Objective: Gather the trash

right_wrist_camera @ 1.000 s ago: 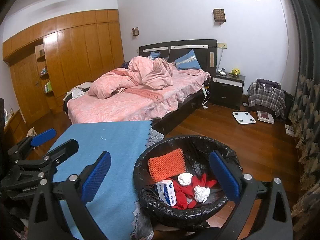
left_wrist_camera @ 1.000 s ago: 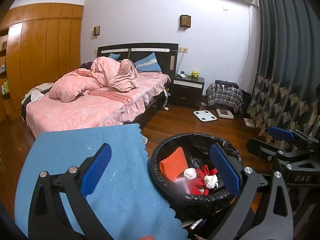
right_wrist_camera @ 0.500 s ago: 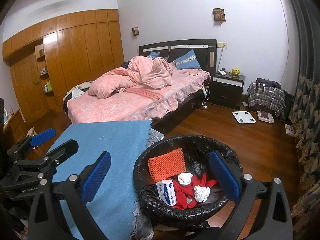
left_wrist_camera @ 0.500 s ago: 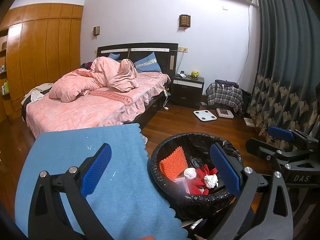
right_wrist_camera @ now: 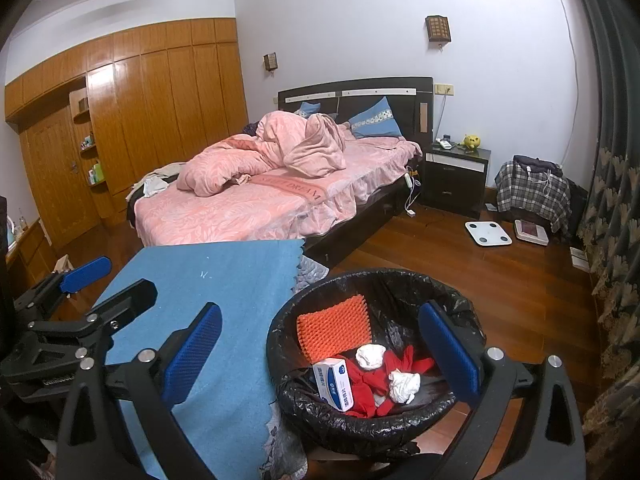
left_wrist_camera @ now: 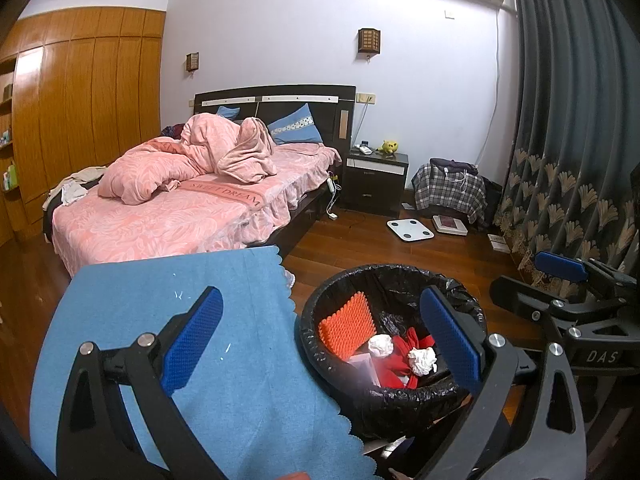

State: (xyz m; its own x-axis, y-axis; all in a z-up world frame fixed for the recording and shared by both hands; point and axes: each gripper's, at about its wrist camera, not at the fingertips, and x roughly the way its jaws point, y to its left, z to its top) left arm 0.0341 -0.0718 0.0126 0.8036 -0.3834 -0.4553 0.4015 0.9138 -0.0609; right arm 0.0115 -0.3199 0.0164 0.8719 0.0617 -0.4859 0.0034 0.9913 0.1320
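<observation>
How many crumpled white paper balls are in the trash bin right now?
2. One paper ball lies mid-bin beside the orange pad; the other paper ball lies nearer the front on the red cloth. More may be buried underneath in the bin.

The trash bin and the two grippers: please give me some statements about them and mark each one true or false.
1. The trash bin is lined with a black bag. True.
2. The orange spiky mat lies on the blue cloth. False: it is inside the bin.
3. Two crumpled white paper balls lie in the bin. True.
4. The right gripper is shut on the small white and blue box. False: it is open and empty; the box lies in the bin.
5. The left gripper is open. True.
</observation>
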